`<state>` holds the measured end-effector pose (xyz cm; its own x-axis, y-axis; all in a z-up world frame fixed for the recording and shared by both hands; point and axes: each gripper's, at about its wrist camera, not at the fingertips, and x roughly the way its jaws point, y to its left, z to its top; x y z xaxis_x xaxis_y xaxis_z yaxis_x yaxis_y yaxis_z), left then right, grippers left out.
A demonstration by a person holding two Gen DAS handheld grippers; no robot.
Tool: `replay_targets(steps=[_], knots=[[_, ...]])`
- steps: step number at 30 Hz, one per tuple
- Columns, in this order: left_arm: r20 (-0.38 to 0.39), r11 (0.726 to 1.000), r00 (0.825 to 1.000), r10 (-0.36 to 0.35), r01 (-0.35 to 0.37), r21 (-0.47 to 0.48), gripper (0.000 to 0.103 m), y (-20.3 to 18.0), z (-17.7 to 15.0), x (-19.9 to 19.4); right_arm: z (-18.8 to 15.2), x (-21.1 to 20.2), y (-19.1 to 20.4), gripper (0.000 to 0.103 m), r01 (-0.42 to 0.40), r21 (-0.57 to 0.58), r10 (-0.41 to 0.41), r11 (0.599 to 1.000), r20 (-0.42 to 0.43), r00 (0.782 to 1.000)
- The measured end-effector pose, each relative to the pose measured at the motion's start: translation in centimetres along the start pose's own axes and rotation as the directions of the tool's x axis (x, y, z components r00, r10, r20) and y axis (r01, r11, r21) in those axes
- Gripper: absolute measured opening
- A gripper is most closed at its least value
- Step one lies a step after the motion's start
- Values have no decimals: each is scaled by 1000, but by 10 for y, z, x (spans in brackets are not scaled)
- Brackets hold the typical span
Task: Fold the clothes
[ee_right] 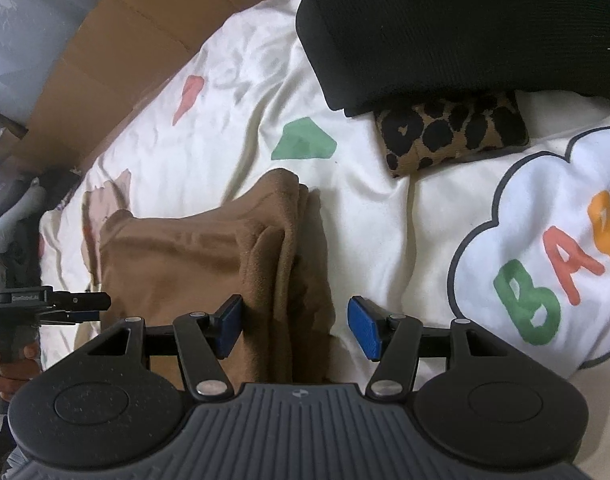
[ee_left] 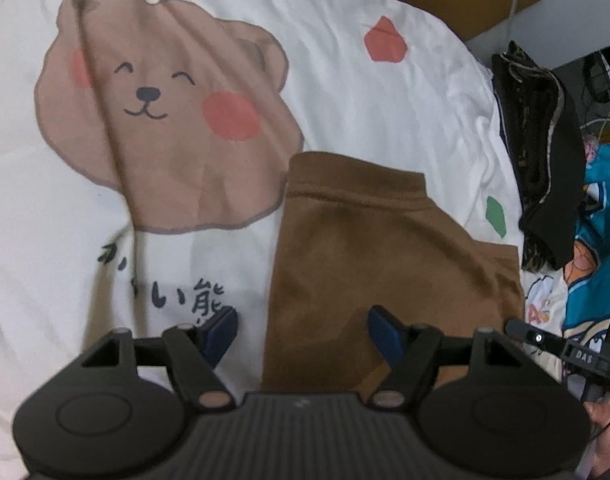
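A brown garment point(ee_left: 385, 248) lies folded on the white printed bedspread point(ee_left: 345, 92). In the left wrist view my left gripper point(ee_left: 303, 332) is open just above it, and the garment's left edge runs between the blue pads point(ee_left: 221, 332). In the right wrist view my right gripper point(ee_right: 297, 328) is open over the same brown garment point(ee_right: 177, 264). Its bunched right edge sits between the blue pads point(ee_right: 365, 330), which do not squeeze it. The left gripper point(ee_right: 65, 304) shows at the left of this view, held by a hand point(ee_right: 9, 364).
A folded black garment point(ee_right: 445, 32) rests on a leopard-print cloth point(ee_right: 453, 136) at the far right of the bed. Teal clothing point(ee_left: 597, 240) is heaped beyond the dark pile point(ee_left: 545, 152). Flat cardboard point(ee_right: 125, 52) lines the bed's far edge.
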<state>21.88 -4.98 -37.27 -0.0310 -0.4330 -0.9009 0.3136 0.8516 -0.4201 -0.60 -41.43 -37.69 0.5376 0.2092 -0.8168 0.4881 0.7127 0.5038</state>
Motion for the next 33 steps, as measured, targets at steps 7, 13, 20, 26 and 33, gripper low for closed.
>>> replay_targets(steps=[7,13,20,26,33], knots=[[17,1000,1000,-16,16,-3,76,2,-1,1,-4,5,14,27,31,-87,-30,996,14,999],[31,1000,999,-7,7,12,70,1,-5,0,-10,-8,32,18,28,-168,-20,985,53,998],[38,1000,999,-18,18,6,72,4,-3,-1,-11,-8,28,64,57,-139,-45,989,83,996],[57,999,998,-38,37,25,78,0,2,4,-1,13,15,64,-46,-84,48,995,20,999],[88,997,994,-72,68,47,63,0,3,6,4,23,2,36,-104,-26,104,994,-11,995]])
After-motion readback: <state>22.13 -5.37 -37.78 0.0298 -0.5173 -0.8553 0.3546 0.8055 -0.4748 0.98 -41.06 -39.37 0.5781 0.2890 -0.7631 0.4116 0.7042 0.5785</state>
